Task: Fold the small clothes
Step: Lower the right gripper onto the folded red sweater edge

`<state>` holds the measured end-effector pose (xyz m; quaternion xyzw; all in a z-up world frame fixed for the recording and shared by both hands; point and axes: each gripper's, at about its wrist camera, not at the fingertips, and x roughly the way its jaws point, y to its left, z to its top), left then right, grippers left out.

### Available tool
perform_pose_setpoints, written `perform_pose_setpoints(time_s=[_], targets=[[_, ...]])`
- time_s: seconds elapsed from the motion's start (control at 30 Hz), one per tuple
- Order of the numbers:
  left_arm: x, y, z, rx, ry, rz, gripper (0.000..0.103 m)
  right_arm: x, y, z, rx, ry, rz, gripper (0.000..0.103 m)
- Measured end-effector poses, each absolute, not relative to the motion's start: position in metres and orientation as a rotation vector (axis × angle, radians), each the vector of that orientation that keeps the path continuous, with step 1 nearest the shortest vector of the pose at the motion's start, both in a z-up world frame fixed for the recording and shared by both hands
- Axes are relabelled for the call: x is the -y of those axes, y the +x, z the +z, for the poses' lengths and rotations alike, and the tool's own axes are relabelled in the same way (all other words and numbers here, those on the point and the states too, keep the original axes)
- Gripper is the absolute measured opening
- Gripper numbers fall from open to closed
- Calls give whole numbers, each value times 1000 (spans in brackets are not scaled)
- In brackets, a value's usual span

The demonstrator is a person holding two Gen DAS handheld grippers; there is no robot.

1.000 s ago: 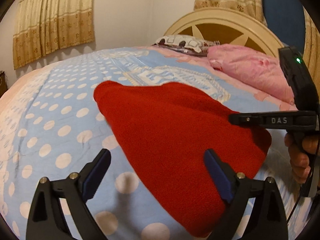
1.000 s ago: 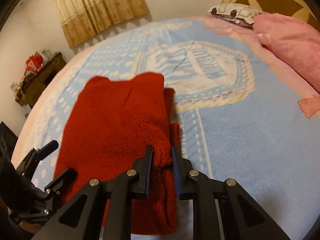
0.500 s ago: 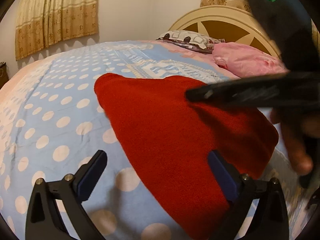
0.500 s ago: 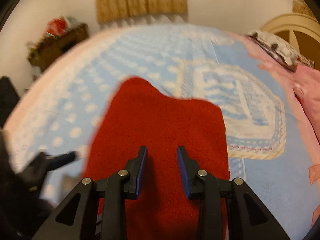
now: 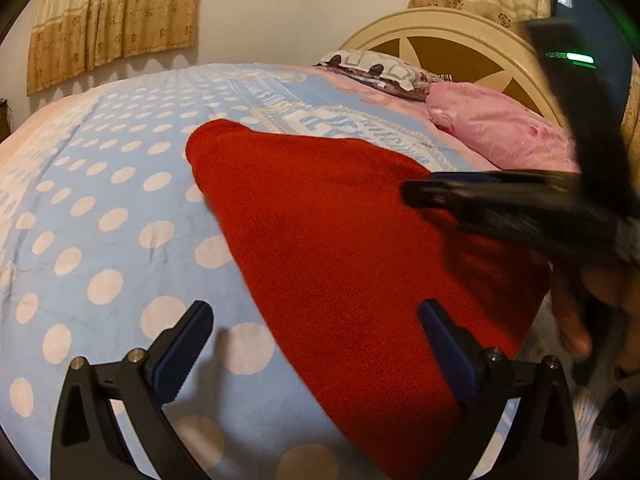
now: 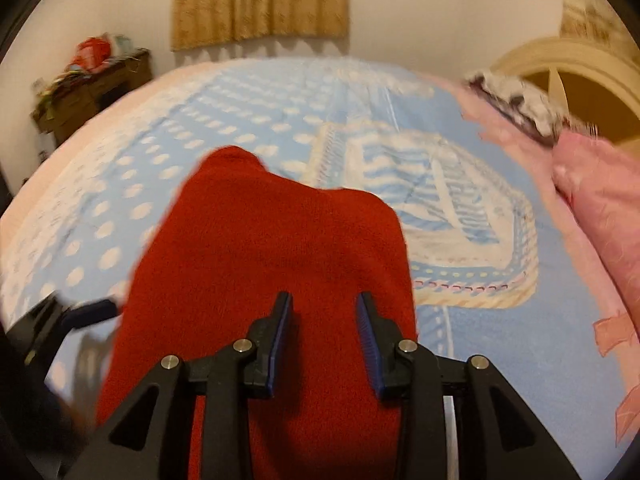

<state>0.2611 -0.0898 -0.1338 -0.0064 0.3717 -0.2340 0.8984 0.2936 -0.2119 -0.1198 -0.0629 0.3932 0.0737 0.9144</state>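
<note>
A red knit garment (image 5: 340,240) lies folded on the blue polka-dot bedspread (image 5: 100,200); it also shows in the right wrist view (image 6: 272,248). My left gripper (image 5: 316,344) is wide open and empty, low over the garment's near left edge. My right gripper (image 6: 325,316) is open and empty, just above the middle of the garment. The right gripper also shows blurred from the side in the left wrist view (image 5: 500,196), over the garment's right part. The left gripper appears blurred at the left edge of the right wrist view (image 6: 80,312).
A pink pillow (image 5: 500,132) and a patterned pillow (image 5: 380,68) lie against the cream headboard (image 5: 448,36). A dark cluttered cabinet (image 6: 88,88) stands beyond the bed. Curtains (image 5: 112,12) hang on the far wall.
My right gripper let go of the garment's folded edge, opened, and swung left over the middle of the garment. The left gripper stayed open and shifted slightly.
</note>
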Motion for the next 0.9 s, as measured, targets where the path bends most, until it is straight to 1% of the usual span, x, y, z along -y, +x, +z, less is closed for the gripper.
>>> perform_pose_setpoints(time_s=[0.13, 0.27, 0.57, 0.9], targets=[[89, 262, -134, -775, -21, -489, 103, 220, 270, -127, -804, -125, 164, 34], [90, 263, -135, -782, -22, -501, 103, 226, 267, -140, -808, -132, 171, 34], [86, 262, -137, -805, -66, -509, 103, 234, 269, -144, -810, -96, 203, 33], [81, 263, -141, -835, -129, -525, 103, 259, 272, -119, -818, 31, 314, 36]])
